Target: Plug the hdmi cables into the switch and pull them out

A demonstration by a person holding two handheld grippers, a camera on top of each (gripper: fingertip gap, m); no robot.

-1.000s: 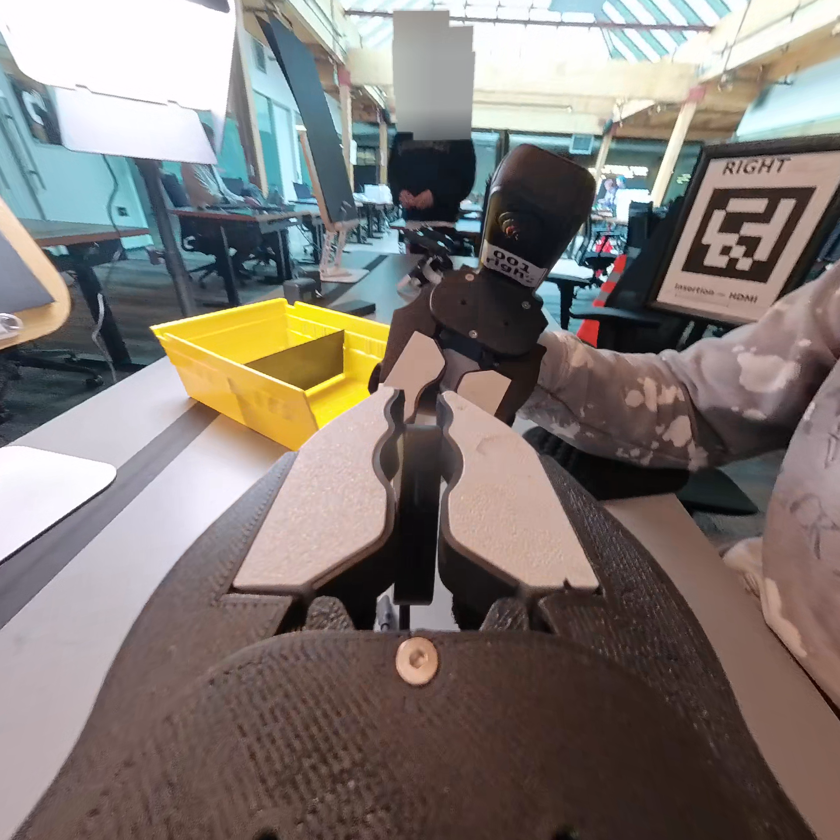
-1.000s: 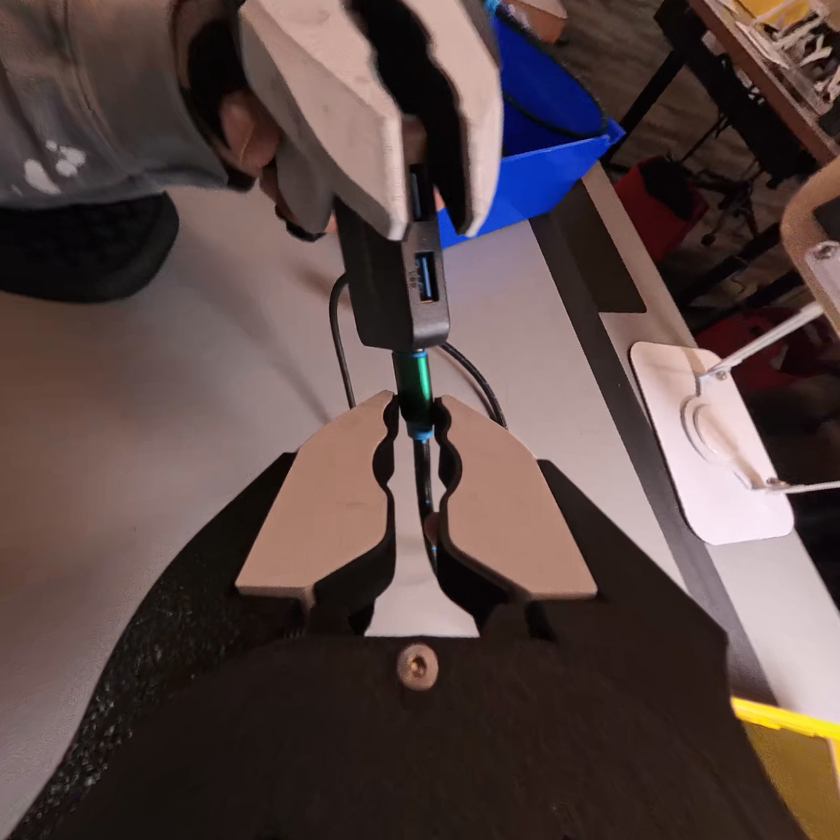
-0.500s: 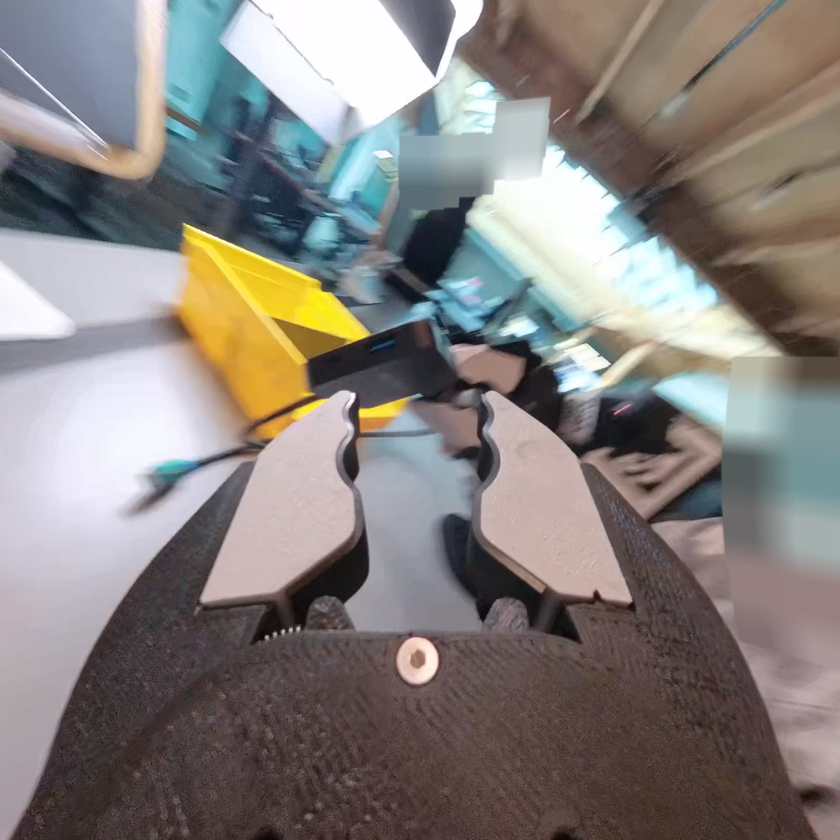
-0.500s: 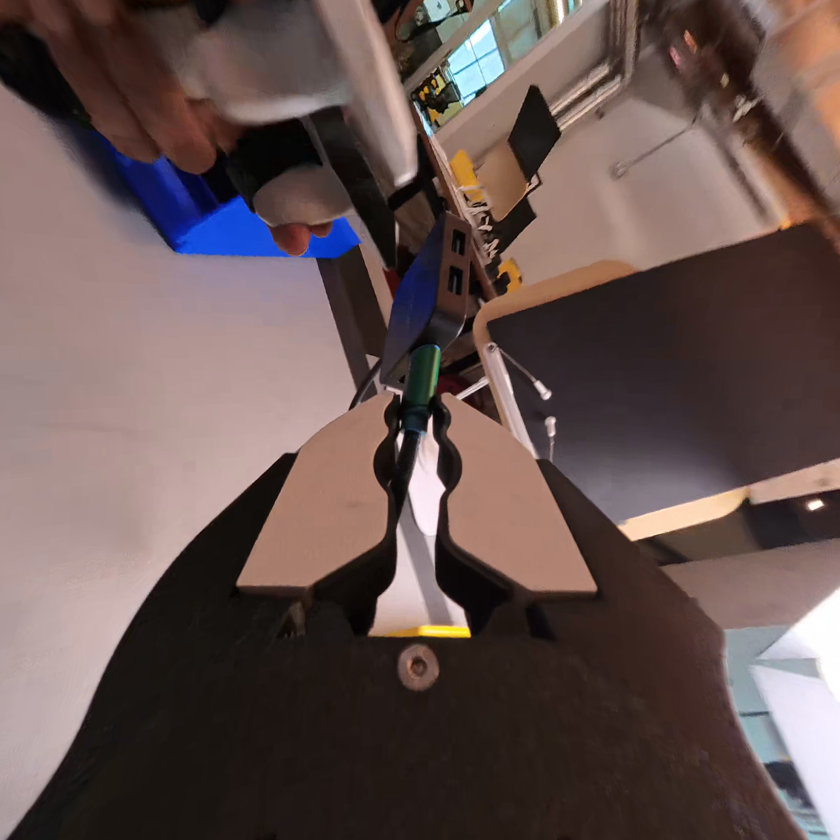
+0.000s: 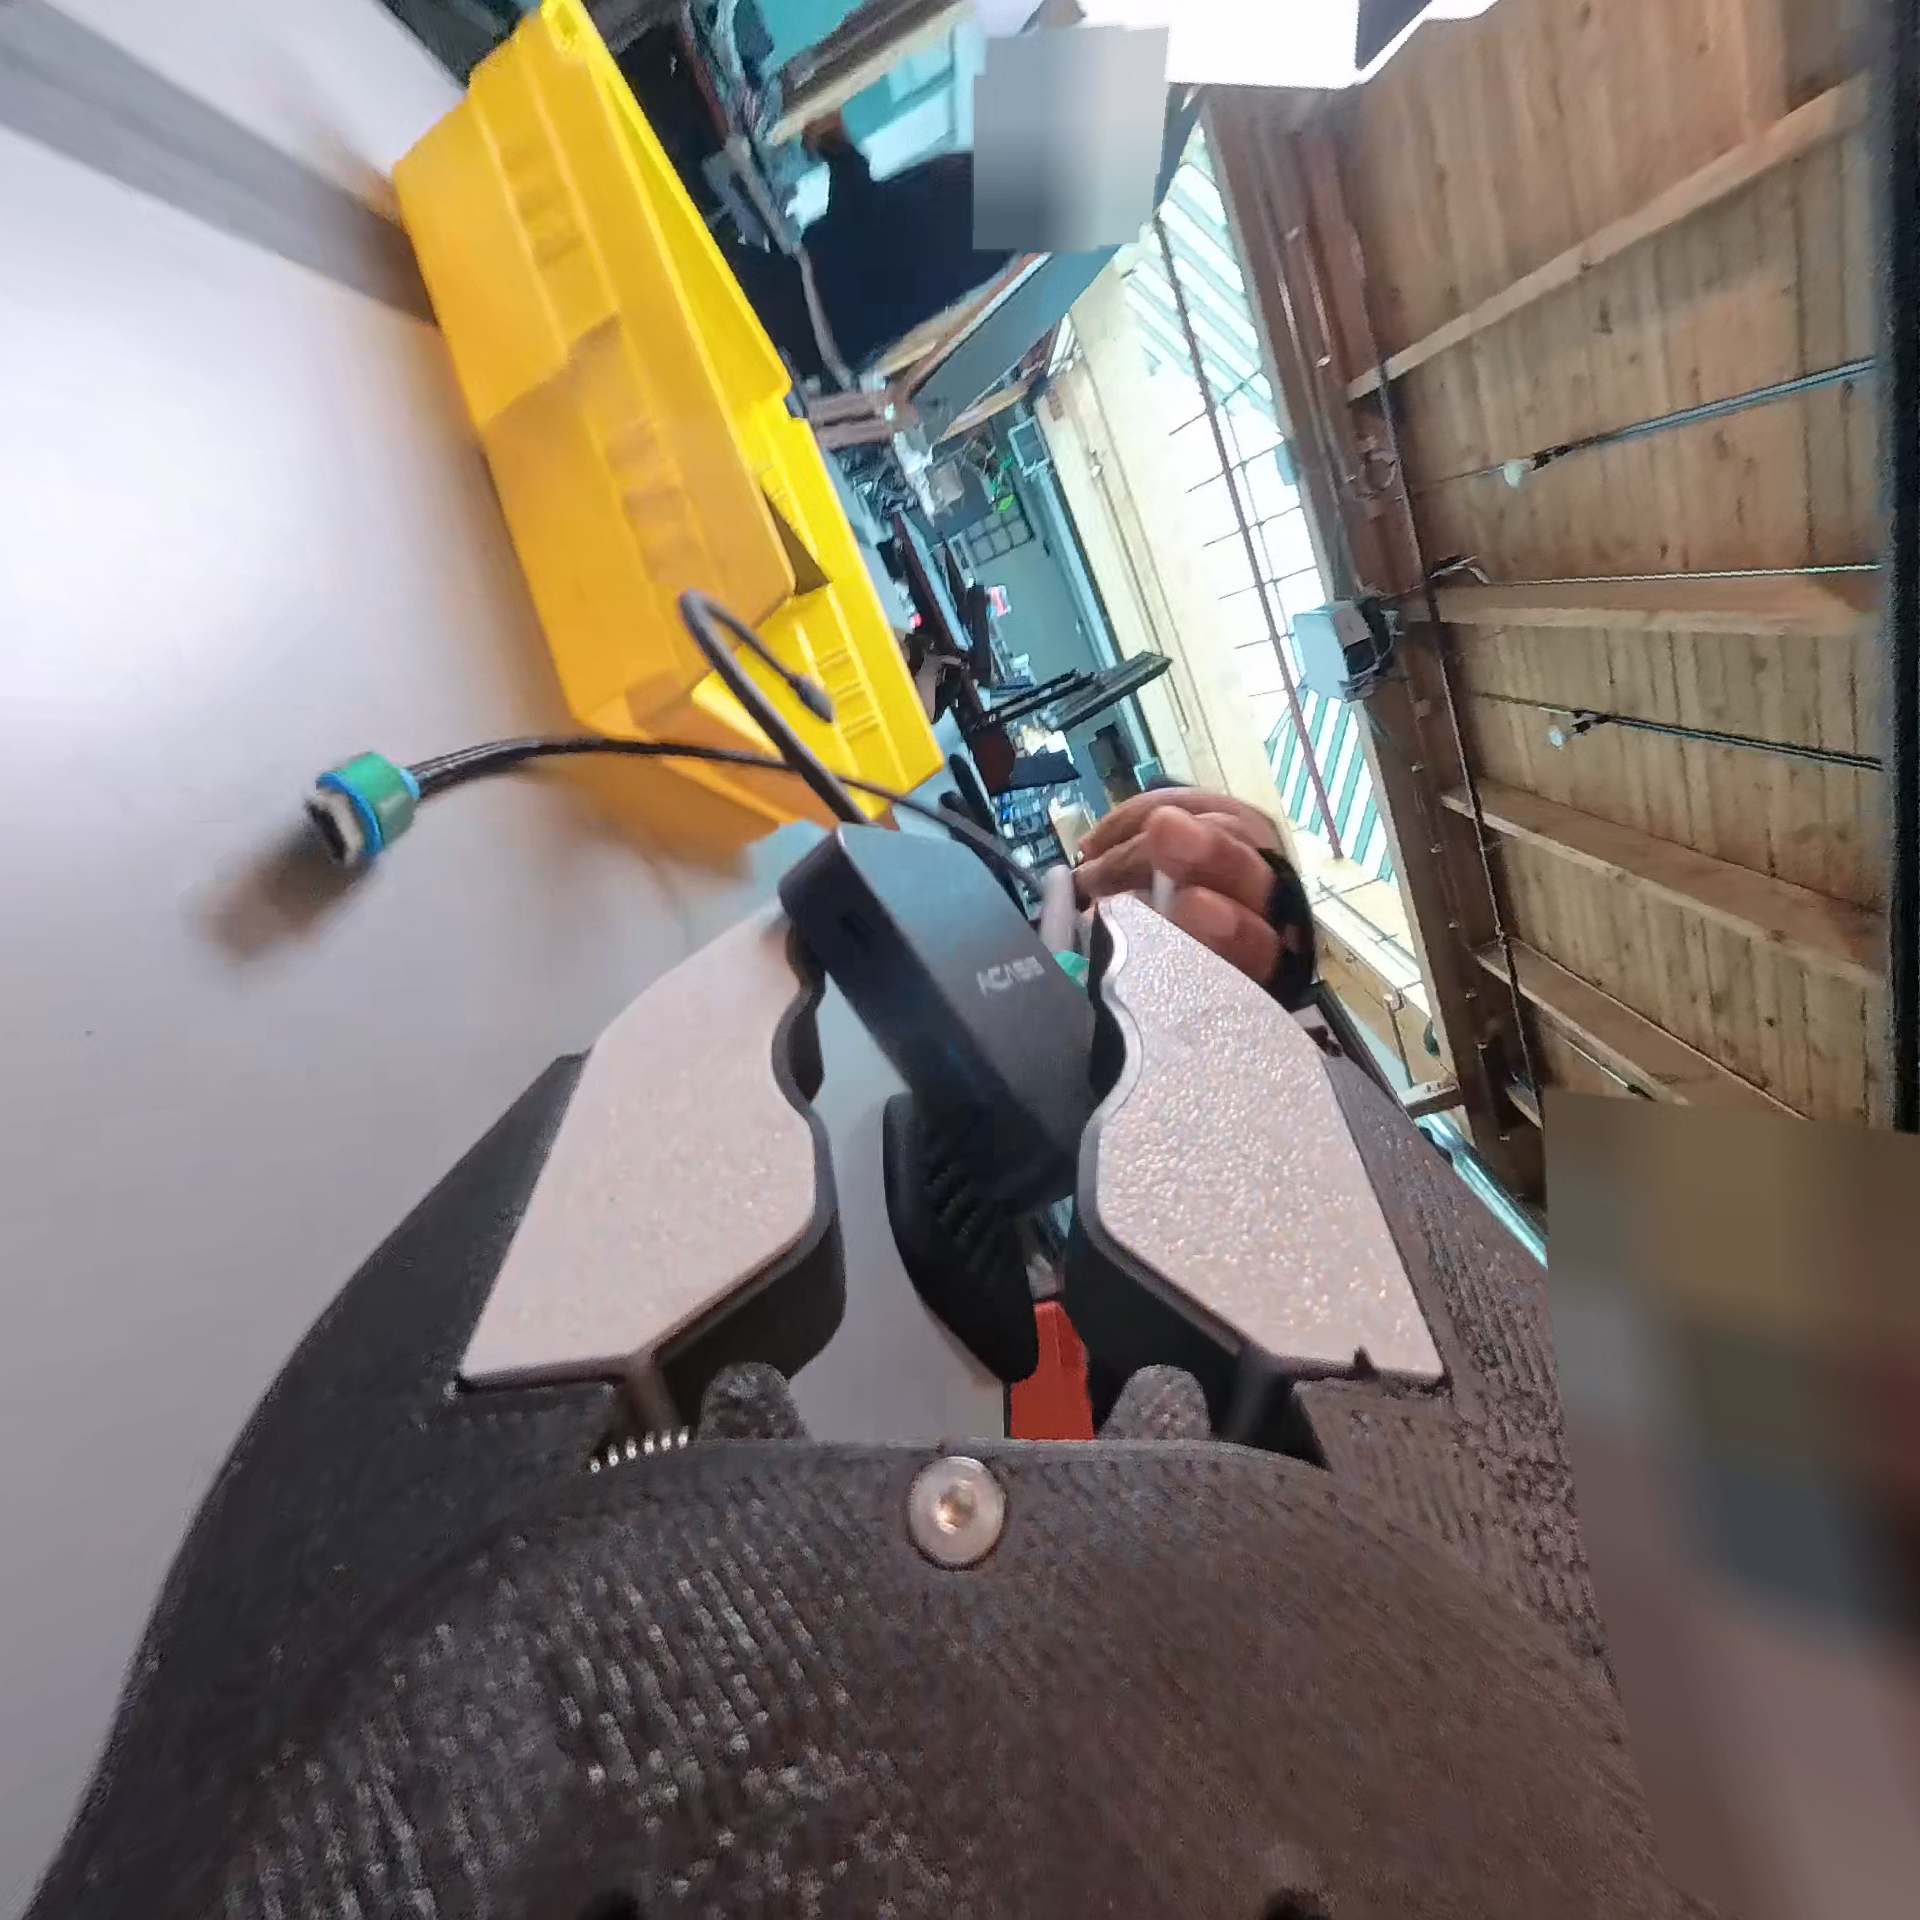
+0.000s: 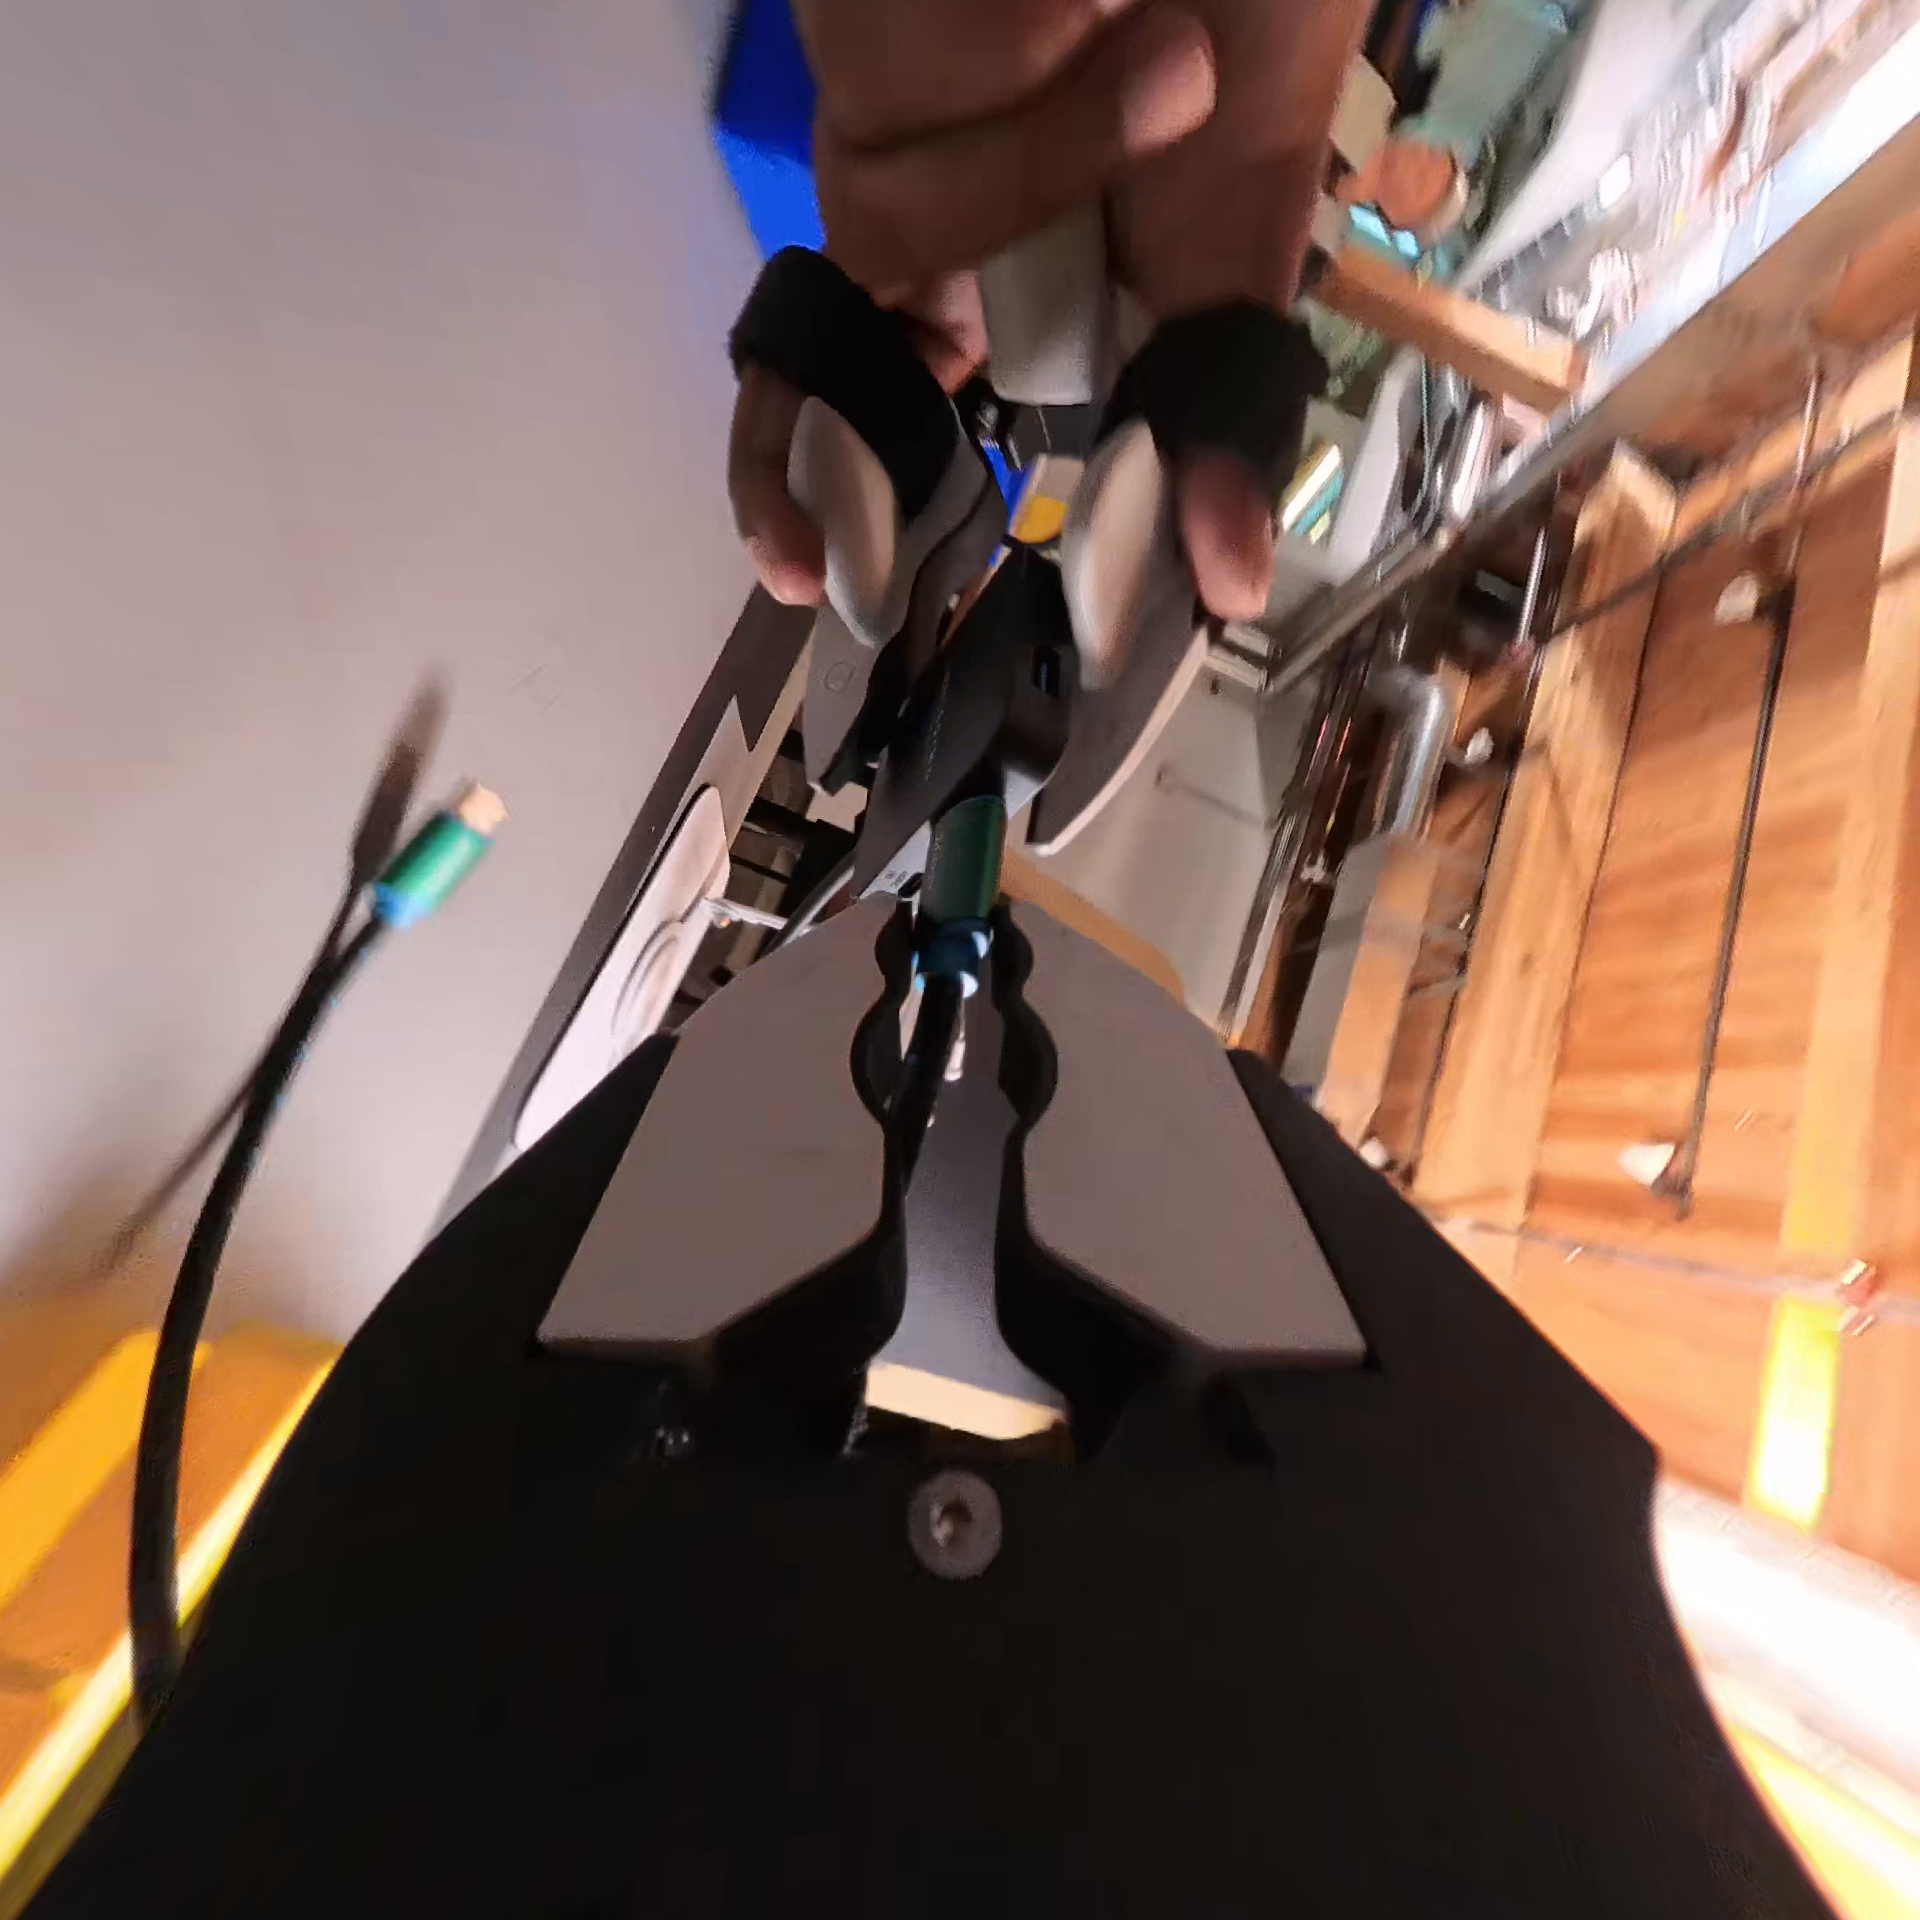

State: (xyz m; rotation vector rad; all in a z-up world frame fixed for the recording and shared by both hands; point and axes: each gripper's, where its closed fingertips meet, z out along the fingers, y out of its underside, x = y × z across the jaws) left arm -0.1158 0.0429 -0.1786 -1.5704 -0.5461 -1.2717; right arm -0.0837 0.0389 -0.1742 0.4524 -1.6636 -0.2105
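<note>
Held aloft above the worktop [image 5: 187, 520], the black switch [image 5: 956, 987] sits braced between the left gripper [image 5: 940, 935] fingers, steadying it while the right gripper [image 6: 940, 935] fingers clench a green HDMI plug [image 6: 961, 847] seated at its port. A second plug [image 5: 353, 805] dangles free near the yellow bin [image 5: 623, 416].
</note>
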